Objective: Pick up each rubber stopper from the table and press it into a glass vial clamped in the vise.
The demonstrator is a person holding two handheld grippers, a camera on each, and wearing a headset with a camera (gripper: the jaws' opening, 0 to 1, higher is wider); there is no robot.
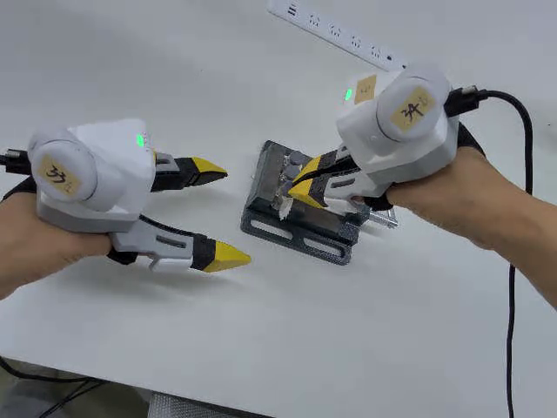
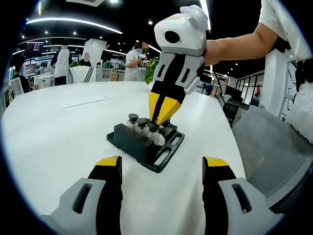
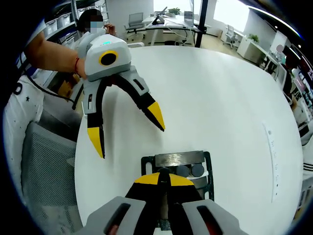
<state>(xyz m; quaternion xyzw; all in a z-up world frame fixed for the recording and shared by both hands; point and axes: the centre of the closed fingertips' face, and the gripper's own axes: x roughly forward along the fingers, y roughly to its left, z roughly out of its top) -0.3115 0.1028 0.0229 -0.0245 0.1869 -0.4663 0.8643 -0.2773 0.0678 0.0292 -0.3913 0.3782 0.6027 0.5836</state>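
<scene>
A dark metal vise [image 1: 291, 228] [image 2: 146, 149] [image 3: 208, 161] sits mid-table and clamps a row of three glass vials [image 2: 142, 128] with dark rubber stoppers [image 2: 132, 117] [image 3: 190, 170] on top. My right gripper [image 1: 300, 193] [image 2: 163, 115] [image 3: 159, 179] is shut, its tips down on the vial at the near end of the row [image 2: 153, 131]. Whether anything is pinched between them is hidden. My left gripper [image 1: 219, 213] [image 2: 161, 164] [image 3: 129, 136] is open and holds nothing, a short way left of the vise above the bare tabletop.
A white power strip [image 1: 335, 30] [image 3: 272, 161] lies at the far side of the white table [image 1: 261, 348]. A black cable [image 1: 513, 261] runs down the right side. The table's near edge crosses the bottom of the head view. People and chairs stand beyond the table.
</scene>
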